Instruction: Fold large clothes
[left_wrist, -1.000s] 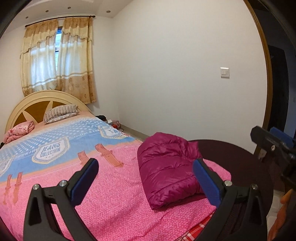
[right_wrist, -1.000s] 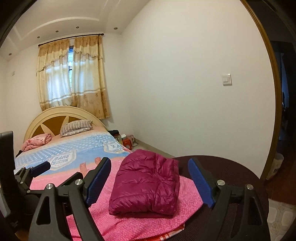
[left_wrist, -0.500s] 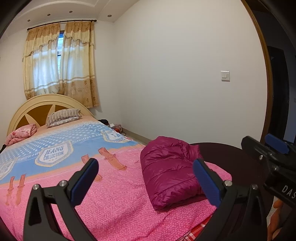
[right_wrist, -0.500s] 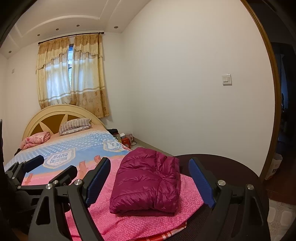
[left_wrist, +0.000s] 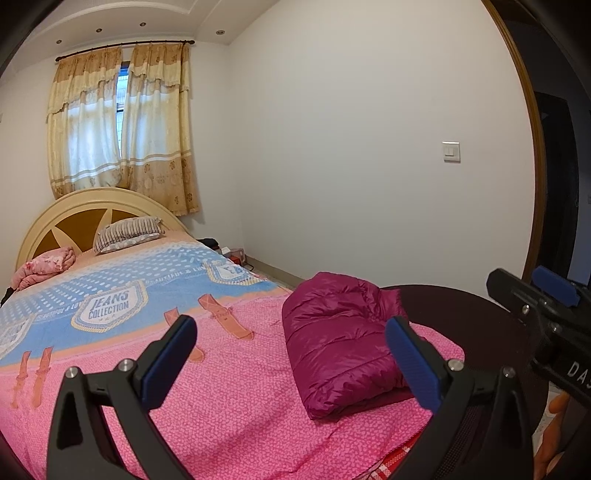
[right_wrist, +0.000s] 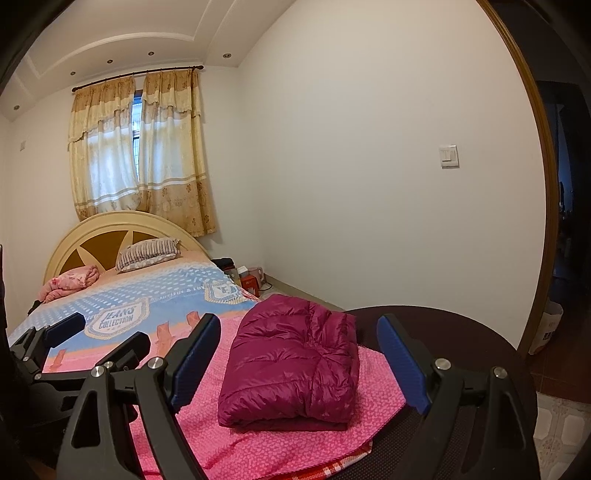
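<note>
A magenta puffer jacket (left_wrist: 343, 339) (right_wrist: 295, 365) lies folded into a thick bundle on the pink bedspread (left_wrist: 221, 387) at the foot corner of the bed. My left gripper (left_wrist: 291, 354) hovers open in front of it, nothing between its blue pads. My right gripper (right_wrist: 295, 362) also stands open, held back from the bundle and framing it in its own view. The right gripper (left_wrist: 546, 291) shows at the right edge of the left wrist view, and the left gripper (right_wrist: 74, 343) shows at the lower left of the right wrist view.
The bed (right_wrist: 155, 295) runs back to a cream headboard (left_wrist: 92, 206) with a striped pillow (left_wrist: 127, 232) and a pink bundle (left_wrist: 44, 266). A dark rounded footboard (right_wrist: 443, 332) curves behind the jacket. Small items sit on the floor by the white wall (right_wrist: 247, 277). A doorway opens at right.
Both views have tilted up slightly. The right gripper has edged further into the left wrist view. The jacket has not moved.
</note>
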